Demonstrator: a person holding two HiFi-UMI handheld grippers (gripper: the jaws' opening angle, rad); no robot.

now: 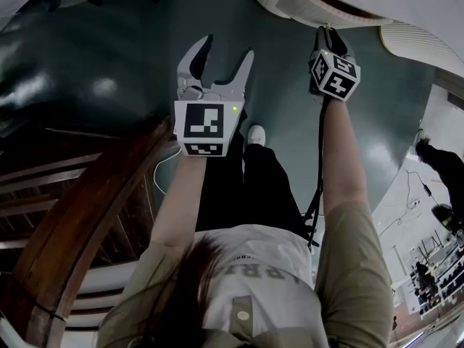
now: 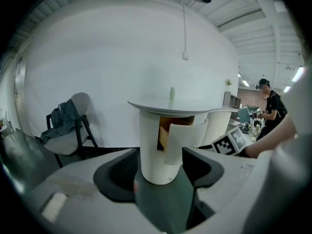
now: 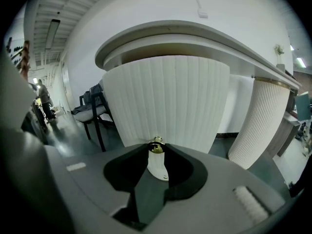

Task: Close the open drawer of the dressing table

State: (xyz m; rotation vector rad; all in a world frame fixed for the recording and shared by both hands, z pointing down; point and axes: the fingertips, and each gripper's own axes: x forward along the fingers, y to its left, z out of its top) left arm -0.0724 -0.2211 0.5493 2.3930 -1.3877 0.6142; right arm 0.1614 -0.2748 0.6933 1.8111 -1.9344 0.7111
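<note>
A chair (image 2: pixel 72 141) stands left of the dressing table (image 2: pixel 152 145).

The head view camera sits above the person and faces steeply down onto the floor (image 1: pixel 109 56). The dressing table (image 1: pixel 348 6) lies at the upper right edge of that frame.

The left gripper view camera faces across the room from a middle distance, with the drawer (image 2: pixel 187 140) at frame centre.

The right gripper view camera sits close against the drawer, with the knob (image 3: pixel 156 146) at frame centre.

Both gripper views show the chair (image 2: pixel 68 130) at frame left.
</note>
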